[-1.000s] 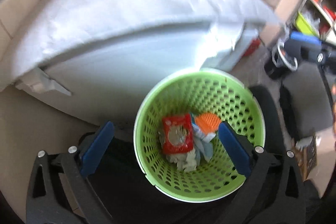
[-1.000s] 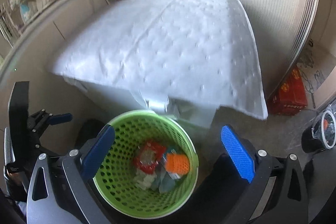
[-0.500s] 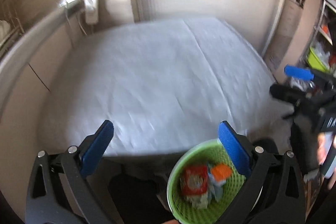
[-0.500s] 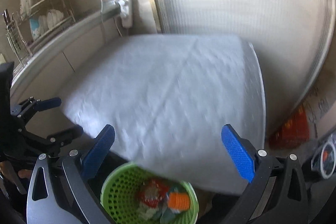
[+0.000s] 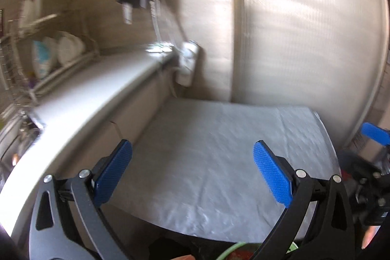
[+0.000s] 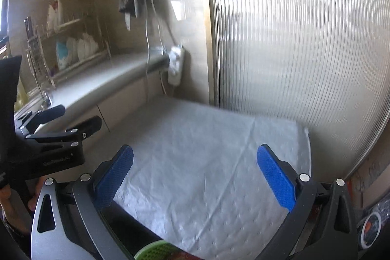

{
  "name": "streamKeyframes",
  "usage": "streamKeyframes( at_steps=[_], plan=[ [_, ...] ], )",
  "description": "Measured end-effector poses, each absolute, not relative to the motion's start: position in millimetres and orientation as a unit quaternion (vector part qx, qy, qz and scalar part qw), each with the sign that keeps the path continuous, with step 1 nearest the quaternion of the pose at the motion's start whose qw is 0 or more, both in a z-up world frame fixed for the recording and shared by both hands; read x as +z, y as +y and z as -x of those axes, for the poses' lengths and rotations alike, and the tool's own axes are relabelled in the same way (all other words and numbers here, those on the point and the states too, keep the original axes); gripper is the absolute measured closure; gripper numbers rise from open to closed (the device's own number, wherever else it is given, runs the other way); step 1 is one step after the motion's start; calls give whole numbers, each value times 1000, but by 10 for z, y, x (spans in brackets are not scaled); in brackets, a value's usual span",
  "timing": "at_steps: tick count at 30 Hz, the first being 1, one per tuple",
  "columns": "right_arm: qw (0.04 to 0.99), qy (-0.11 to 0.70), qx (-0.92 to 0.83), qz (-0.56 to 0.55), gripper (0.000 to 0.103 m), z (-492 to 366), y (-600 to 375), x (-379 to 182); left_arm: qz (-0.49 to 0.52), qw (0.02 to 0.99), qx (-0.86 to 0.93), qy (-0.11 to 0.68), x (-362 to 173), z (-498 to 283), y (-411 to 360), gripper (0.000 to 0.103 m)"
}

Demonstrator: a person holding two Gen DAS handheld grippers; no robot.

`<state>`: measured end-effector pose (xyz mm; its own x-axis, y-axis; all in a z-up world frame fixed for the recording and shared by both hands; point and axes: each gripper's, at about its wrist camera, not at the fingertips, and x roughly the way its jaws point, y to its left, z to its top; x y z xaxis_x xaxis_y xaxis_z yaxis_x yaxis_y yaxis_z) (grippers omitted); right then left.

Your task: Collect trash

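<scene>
Only the rim of the green mesh basket (image 5: 234, 250) shows at the bottom edge of the left wrist view, with a bit of red wrapper inside; in the right wrist view the basket (image 6: 156, 252) peeks in at the bottom too. My left gripper (image 5: 192, 171) is open and empty, held over the table with the white cloth (image 5: 219, 162). My right gripper (image 6: 195, 174) is open and empty as well, above the same cloth (image 6: 219, 162). No trash lies on the cloth.
A grey counter (image 5: 80, 99) runs along the left with a dish rack (image 6: 70, 48) of plates. A power strip (image 6: 176, 65) hangs on the wall behind the table. A ribbed translucent panel (image 6: 292, 40) stands behind and to the right.
Both grippers have risen and tilted up from the basket. The basket slid to the bottom edge of both views, and the counter and wall came into sight. Jaws stayed open.
</scene>
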<state>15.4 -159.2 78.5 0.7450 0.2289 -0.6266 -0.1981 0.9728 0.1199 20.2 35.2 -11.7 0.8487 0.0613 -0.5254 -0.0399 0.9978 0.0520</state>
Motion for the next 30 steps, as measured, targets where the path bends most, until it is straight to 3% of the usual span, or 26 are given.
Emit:
streamKeyframes(
  at_steps=[10,30],
  plan=[
    [936,328,121,-44,2,87,-1545,826,34,961,62,267,-62,-47,567,8],
    [931,344,109,-58,2,142,-1595,678,28,957,62,283,-196,-83,438,8]
  ],
)
